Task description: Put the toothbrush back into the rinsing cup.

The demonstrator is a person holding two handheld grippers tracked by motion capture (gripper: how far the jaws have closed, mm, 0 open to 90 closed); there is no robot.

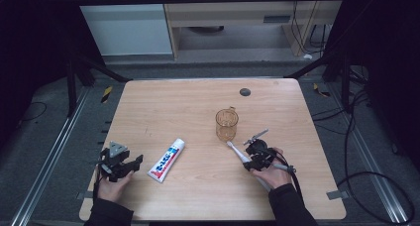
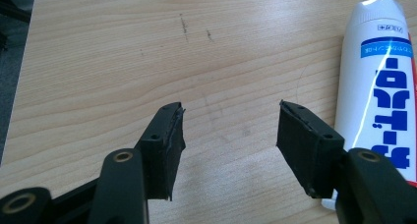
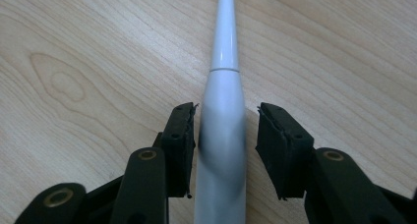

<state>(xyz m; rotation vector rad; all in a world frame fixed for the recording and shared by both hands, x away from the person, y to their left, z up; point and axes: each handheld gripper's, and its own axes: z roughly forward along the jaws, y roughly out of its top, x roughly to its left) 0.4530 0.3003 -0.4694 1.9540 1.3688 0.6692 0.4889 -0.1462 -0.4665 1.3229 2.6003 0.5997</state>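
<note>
My right gripper (image 3: 225, 135) straddled the toothbrush (image 3: 223, 126) handle, jaws parted — smooth, light, slippery-looking; left gripper (image 2: 228, 135) gaped empty.

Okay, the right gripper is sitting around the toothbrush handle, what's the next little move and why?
Probably close the right gripper on the toothbrush. Its fingers straddle the white handle lying on the table, one finger close against it and a visible gap on the other side, so nothing is gripped yet. The left gripper is open over bare wood beside the toothpaste tube, so it can wait.
</note>
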